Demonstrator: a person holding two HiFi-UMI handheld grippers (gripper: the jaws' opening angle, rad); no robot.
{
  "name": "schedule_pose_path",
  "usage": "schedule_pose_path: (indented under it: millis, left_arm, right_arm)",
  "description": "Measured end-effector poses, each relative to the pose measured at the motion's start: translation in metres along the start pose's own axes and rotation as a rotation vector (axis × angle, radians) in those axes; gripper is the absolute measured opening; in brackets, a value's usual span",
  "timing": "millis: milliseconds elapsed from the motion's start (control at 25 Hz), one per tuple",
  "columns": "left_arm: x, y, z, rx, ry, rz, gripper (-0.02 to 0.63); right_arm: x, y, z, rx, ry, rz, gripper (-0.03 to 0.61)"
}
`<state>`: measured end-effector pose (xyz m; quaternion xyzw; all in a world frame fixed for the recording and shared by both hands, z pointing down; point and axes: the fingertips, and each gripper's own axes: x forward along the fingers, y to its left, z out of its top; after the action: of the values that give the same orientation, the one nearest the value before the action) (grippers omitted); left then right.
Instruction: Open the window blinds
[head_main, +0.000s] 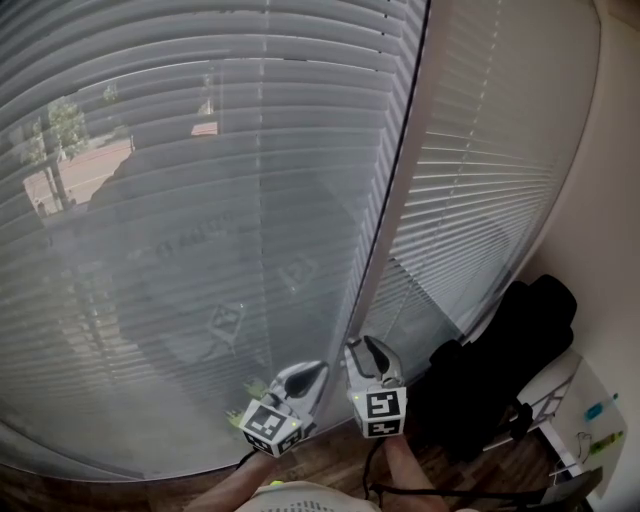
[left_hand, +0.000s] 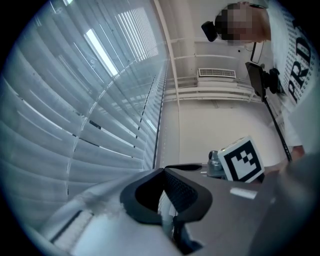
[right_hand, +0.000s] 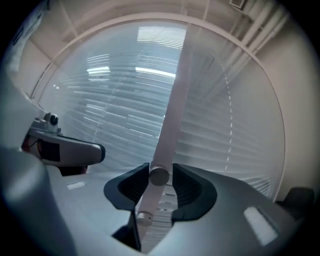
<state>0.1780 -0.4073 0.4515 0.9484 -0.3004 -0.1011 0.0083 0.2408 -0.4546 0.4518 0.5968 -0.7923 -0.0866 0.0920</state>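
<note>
Head view: the blinds (head_main: 200, 200) fill the frame. The left gripper (head_main: 312, 375) and right gripper (head_main: 368, 352) sit at 6 o'clock.

Left gripper view: its jaws are drawn together.

Right gripper view: its jaws loosely bracket the tilt wand (right_hand: 159, 176) at centre, apparently between twists. The next move probably calls for a firm re-grip and more turning.

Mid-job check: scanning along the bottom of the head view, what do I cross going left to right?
left tongs → right tongs → black bag-like bundle → white stand by the right wall
</note>
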Motion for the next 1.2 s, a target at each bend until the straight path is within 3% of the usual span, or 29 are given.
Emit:
schedule_pose_path:
  millis: [360,560,840,1200]
  left_arm:
    - [0.003,-0.001,0.008,0.000,-0.005,0.011,-0.008]
    - [0.003,-0.003,0.004,-0.001,-0.004,0.005,-0.008]
    - [0.002,-0.003,-0.001,0.002,-0.003,0.010,-0.008]
    - [0.004,-0.003,0.008,0.009,-0.007,0.017,-0.008]
  right_arm:
    - [0.005,0.013,0.001,-0.329,0.052,0.024,0.183]
    - [0.010,0.015,0.000,-0.431,0.055,0.005,0.159]
    - [0.010,0.015,-0.005,-0.396,0.038,0.002,0.146]
    - [0.009,0.009,-0.003,-0.195,0.029,0.012,0.141]
